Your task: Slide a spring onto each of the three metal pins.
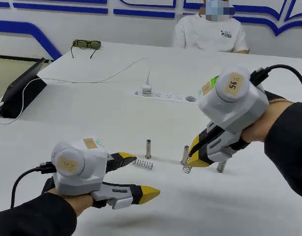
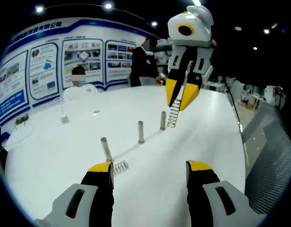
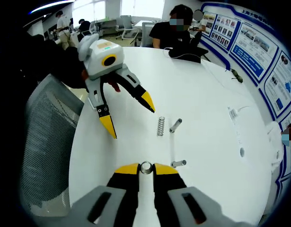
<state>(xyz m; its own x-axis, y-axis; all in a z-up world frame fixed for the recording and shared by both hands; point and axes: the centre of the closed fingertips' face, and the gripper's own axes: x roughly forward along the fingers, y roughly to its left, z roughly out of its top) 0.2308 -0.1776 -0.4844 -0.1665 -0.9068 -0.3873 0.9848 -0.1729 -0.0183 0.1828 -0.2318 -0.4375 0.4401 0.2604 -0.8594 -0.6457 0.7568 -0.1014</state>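
Two bare metal pins (image 1: 148, 148) (image 1: 185, 155) stand upright on the white table. Further right, a third upright piece (image 1: 222, 165) looks coiled, like a spring on a pin. My right gripper (image 1: 192, 164) is shut on a spring (image 1: 187, 168) that hangs just beside the middle pin. In the right gripper view the spring's round end (image 3: 145, 167) sits between the yellow tips. A loose spring (image 1: 142, 164) lies flat by the left pin. My left gripper (image 1: 141, 176) is open and holds nothing, just short of that loose spring (image 2: 119, 166).
A white power strip (image 1: 163, 96) with a plugged-in charger lies mid-table, and its cable runs to the left. Dark glasses (image 1: 86, 44) rest at the back left and a black tablet (image 1: 20, 88) leans at the left edge. A person in white (image 1: 209, 32) sits across the table.
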